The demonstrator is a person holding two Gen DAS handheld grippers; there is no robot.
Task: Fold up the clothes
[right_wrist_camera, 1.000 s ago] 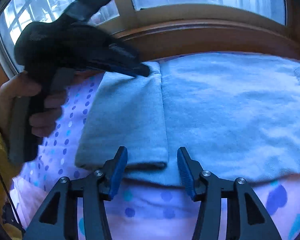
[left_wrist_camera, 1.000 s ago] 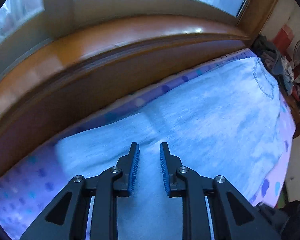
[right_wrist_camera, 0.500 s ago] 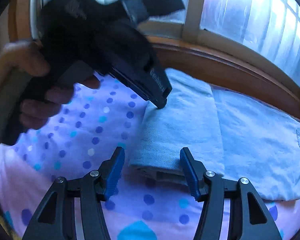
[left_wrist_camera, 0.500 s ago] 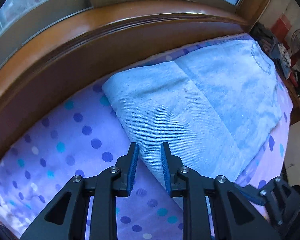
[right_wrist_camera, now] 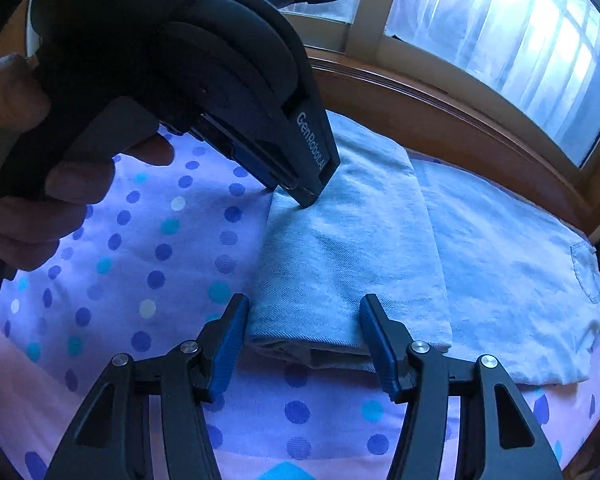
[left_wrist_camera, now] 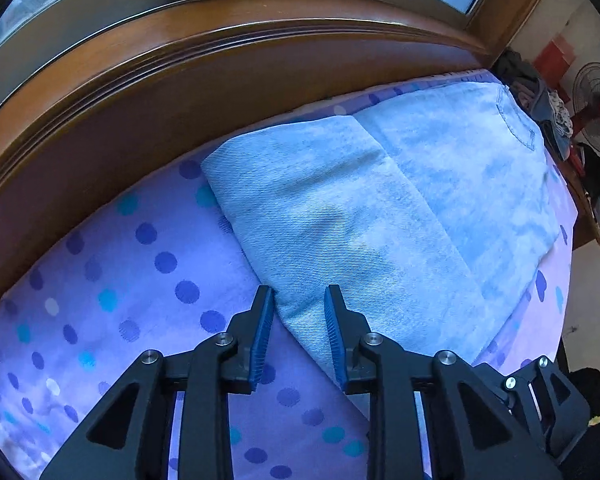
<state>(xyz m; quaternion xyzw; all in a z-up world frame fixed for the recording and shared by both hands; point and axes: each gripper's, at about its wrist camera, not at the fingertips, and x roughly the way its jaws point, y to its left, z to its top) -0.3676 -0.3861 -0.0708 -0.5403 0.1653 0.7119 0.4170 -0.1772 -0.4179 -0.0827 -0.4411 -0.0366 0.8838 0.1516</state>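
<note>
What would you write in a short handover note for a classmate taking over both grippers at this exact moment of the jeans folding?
Left gripper: jaws opening, straddling the folded edge of the jeans at the far side, not pinching.
Right gripper: jaws closing around the near corner of the fold, pads not yet pressing.
Jeans: light blue, flat on the dotted bedsheet beside the wooden ledge; back pocket end lies flat to the right.
Done: leg end folded over once.
Left: probably grip both corners of the fold and carry it over toward the pocket end, then tidy.
</note>
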